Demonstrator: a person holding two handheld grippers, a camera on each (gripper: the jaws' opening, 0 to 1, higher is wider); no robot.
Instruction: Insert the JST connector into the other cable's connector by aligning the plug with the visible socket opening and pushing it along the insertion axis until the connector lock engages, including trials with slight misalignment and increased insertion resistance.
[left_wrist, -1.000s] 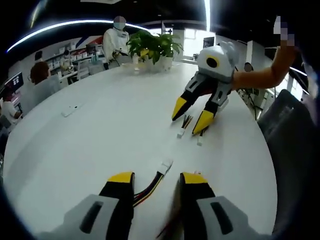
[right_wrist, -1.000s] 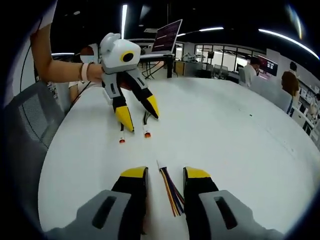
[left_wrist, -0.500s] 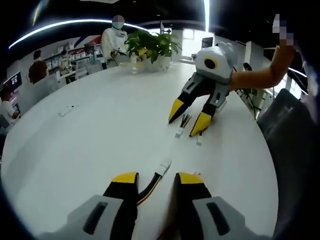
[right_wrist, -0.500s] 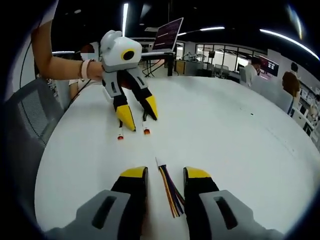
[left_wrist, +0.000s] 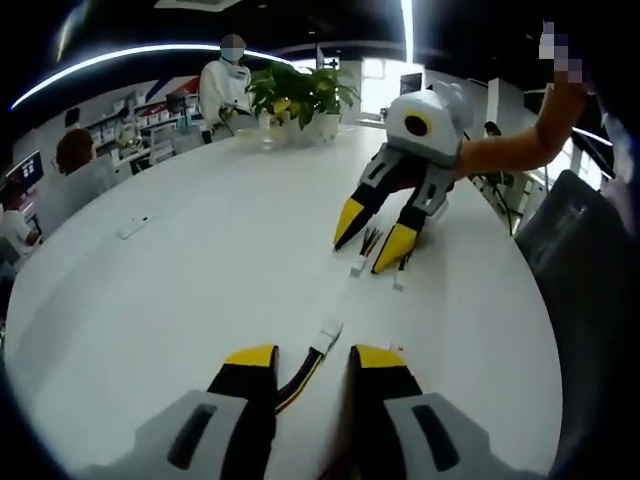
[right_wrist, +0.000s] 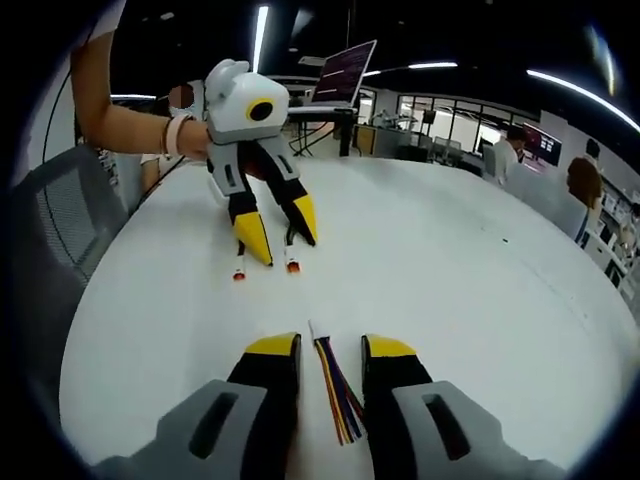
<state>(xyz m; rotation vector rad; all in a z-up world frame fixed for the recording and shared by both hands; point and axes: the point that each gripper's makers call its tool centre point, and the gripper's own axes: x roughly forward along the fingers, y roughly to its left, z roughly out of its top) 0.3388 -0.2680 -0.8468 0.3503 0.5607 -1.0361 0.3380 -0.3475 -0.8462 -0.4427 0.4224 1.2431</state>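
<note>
Lying ahead: white-plug cable (left_wrist: 322, 337), ribbon cable (right_wrist: 333, 385), each between its gripper's parted jaws.
Left gripper (left_wrist: 301, 358): open, touching nothing.
Right gripper (right_wrist: 319, 346): open likewise.
Surroundings: potted plant (left_wrist: 300, 92), laptop (right_wrist: 343, 72).
Surface: white table (left_wrist: 180, 260).

Between our two grippers the white table (left_wrist: 180, 290) lies bare, so we see open passage there. Near the far gripper (left_wrist: 372, 245) two small plugs (left_wrist: 358, 269) sit on the tabletop. A potted plant (left_wrist: 300, 95) and a small flat object (left_wrist: 131, 229) stand well aside.
</note>
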